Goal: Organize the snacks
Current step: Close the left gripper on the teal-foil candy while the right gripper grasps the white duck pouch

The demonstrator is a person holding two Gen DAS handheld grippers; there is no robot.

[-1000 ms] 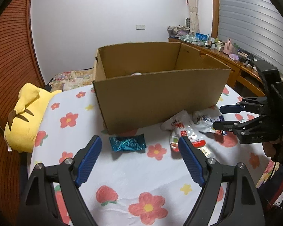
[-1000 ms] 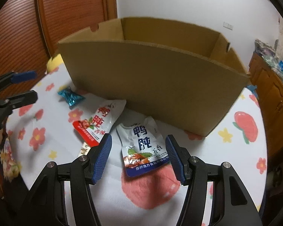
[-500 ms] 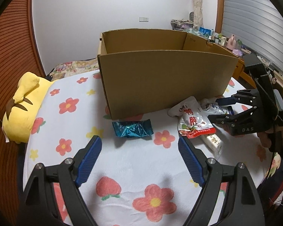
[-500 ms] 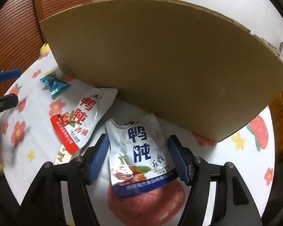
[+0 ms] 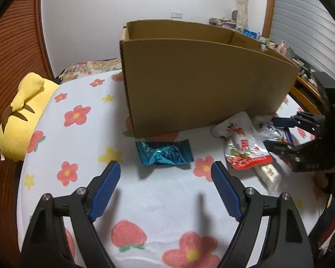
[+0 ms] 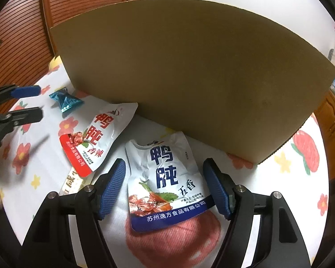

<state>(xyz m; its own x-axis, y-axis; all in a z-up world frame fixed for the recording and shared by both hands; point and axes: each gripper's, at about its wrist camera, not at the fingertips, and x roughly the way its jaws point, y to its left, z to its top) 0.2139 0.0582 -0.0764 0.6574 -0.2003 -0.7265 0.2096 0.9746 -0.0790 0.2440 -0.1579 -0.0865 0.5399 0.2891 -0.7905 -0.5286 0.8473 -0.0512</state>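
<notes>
A big open cardboard box [image 5: 203, 82] stands on a floral cloth; it also fills the right wrist view [image 6: 189, 71]. A teal foil snack [image 5: 164, 153] lies just ahead of my open left gripper [image 5: 165, 178]. A white pouch with a red band [image 5: 245, 147] lies to its right, also in the right wrist view [image 6: 96, 136]. A white pouch with a blue band [image 6: 165, 178] lies flat between the fingers of my open right gripper [image 6: 164, 178]. A pale bar [image 5: 268, 174] lies under the red pouch.
A yellow plush toy [image 5: 22, 116] lies at the left edge of the cloth. A wooden sideboard with small items [image 5: 301, 71] stands behind the box at the right. Wood-slat panels line the left wall.
Both grippers have moved lower and forward. The teal snack is now closer to my left gripper, and the blue-band pouch now lies between my right gripper's fingers.
</notes>
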